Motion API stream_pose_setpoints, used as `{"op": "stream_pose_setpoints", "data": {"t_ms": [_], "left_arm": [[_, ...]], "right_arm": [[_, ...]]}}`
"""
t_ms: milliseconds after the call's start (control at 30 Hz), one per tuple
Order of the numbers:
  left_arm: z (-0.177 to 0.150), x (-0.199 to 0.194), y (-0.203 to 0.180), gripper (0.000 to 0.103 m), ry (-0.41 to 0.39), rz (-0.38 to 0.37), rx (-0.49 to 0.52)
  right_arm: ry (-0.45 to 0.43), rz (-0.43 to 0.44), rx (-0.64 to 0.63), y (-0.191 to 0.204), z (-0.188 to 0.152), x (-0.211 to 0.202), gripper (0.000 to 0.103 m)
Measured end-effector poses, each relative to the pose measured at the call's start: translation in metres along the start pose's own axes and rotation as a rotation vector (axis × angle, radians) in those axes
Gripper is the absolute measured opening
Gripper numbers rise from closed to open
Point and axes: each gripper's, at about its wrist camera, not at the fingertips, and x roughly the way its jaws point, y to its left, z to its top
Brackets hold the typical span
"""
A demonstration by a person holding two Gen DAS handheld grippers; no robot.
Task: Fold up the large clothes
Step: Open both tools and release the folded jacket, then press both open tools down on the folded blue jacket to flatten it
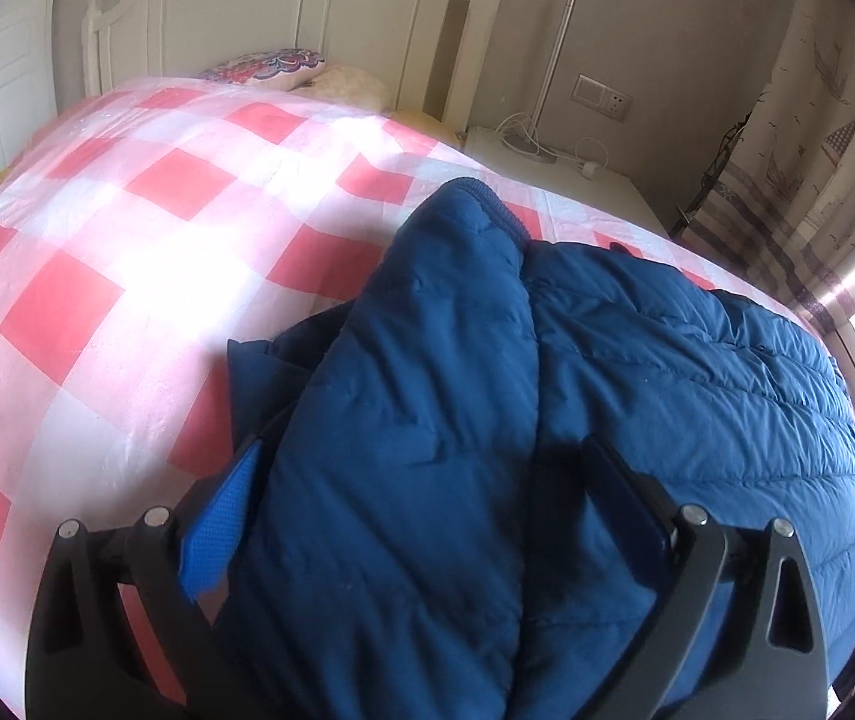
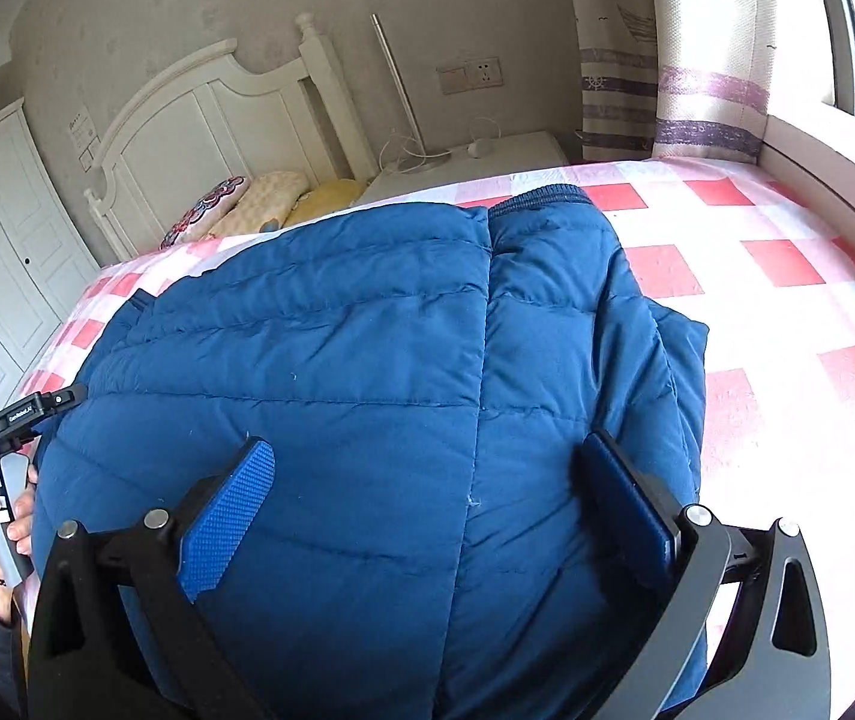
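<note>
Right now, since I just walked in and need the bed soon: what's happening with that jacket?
A person is folding a blue puffer jacket on the red-and-white checked bedspread. Both sleeves already lie folded over the body. The left gripper and right gripper are open, fingers straddling the jacket's near end.

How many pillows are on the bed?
3 in the right wrist view, all by the headboard: a patterned pillow on the left, a cream pillow in the middle, a yellow pillow on the right. The blue jacket may hide more.
</note>
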Motion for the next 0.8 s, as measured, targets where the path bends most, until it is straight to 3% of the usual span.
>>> {"op": "stream_pose_setpoints", "data": {"t_ms": [133,200,267,333,433,500,600,700,800], "left_arm": [[0.003,0.001,-0.003,0.101,0.021,0.025,0.013],[0.004,-0.011,-0.014,0.101,0.004,0.095,0.050],[-0.003,-0.040,-0.031,0.101,-0.081,0.105,0.112],[-0.014,-0.067,-0.055,0.101,-0.126,0.064,0.168],[-0.041,-0.090,-0.097,0.101,-0.184,0.074,0.291],[-0.061,-0.083,-0.115,0.101,-0.151,0.101,0.357],[-0.084,-0.060,-0.115,0.102,-0.115,0.111,0.378],[-0.091,-0.064,-0.094,0.102,-0.129,0.070,0.333],[-0.093,-0.076,-0.072,0.102,-0.152,0.154,0.324]], "right_arm": [[0.023,-0.076,-0.014,0.009,0.005,-0.002,0.098],[-0.007,-0.137,-0.009,0.026,0.005,-0.019,0.098],[-0.069,-0.066,-0.057,0.055,0.000,-0.042,0.098],[-0.109,-0.044,-0.157,0.095,-0.014,-0.058,0.098],[-0.058,-0.028,-0.321,0.145,-0.045,-0.051,0.098],[0.008,-0.043,-0.358,0.157,-0.064,-0.034,0.099],[-0.033,-0.031,-0.341,0.148,-0.073,-0.034,0.098],[-0.056,-0.117,-0.293,0.125,-0.065,-0.050,0.098],[-0.072,-0.196,-0.191,0.083,-0.061,-0.062,0.098]]}}
